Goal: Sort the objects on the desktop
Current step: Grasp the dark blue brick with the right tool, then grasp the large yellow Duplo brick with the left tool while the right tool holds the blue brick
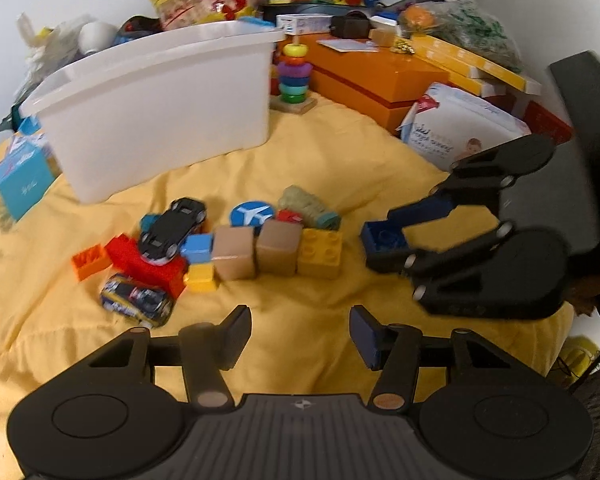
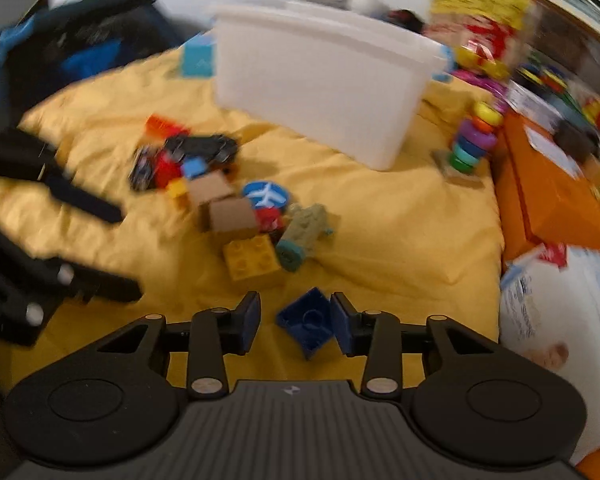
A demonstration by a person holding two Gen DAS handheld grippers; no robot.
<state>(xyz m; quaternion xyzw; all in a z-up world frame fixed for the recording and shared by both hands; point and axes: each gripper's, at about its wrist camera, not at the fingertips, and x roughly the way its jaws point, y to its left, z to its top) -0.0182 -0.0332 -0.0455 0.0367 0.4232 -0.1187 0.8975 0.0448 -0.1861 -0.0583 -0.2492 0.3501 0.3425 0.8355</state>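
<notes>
On the yellow cloth (image 1: pixel 340 160) lies a pile of toys: a black toy car (image 1: pixel 172 232), two wooden cubes (image 1: pixel 234 252), a yellow brick (image 1: pixel 320 252), a red brick (image 1: pixel 140 264) and a round blue plane disc (image 1: pixel 252 214). My left gripper (image 1: pixel 300 336) hangs open and empty in front of the pile. Right of the pile, a dark blue brick (image 2: pixel 308 326) sits between the fingers of my right gripper (image 2: pixel 296 326). It touches the right pad, with a gap at the left pad. The white bin (image 1: pixel 160 92) stands behind the pile.
A ring stacker (image 1: pixel 294 76), an orange box (image 1: pixel 380 76) and a wipes pack (image 1: pixel 460 128) line the right side. A teal box (image 1: pixel 20 176) stands left of the bin. A dark bag (image 2: pixel 80 52) lies at the cloth's far left edge.
</notes>
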